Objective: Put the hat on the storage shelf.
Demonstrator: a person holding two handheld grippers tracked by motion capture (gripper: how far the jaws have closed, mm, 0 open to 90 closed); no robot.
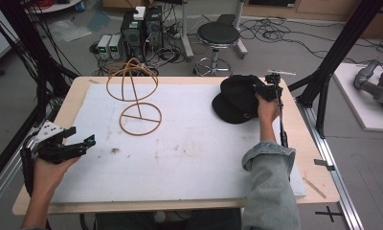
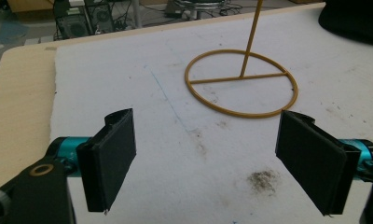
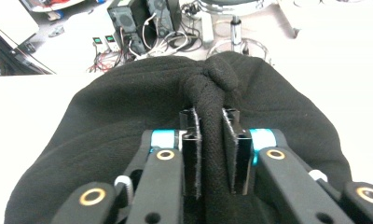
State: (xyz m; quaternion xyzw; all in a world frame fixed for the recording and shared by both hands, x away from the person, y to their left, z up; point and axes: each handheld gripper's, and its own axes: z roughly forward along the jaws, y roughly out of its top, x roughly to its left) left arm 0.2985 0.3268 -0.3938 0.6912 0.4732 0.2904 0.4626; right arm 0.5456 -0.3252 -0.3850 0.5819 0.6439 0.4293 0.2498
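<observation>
Right gripper view shows my right gripper (image 3: 211, 154) with its jaws pinched tight on a raised fold of the black cap (image 3: 128, 121), the fabric bunched up between the two pads. In the high view the cap (image 1: 235, 103) lies well to the right of the wire hat stand (image 1: 138, 93), at the far right part of the white mat (image 1: 189, 158), with my right hand wrapped around the gripper (image 1: 262, 91) just at the cap's right edge. My left gripper (image 1: 82, 139) hovers well to the left of the stand and nearer to me, jaws spread wide with nothing between them; its own view looks across the stained mat (image 2: 175, 140) toward the stand's ring base (image 2: 241, 83)
</observation>
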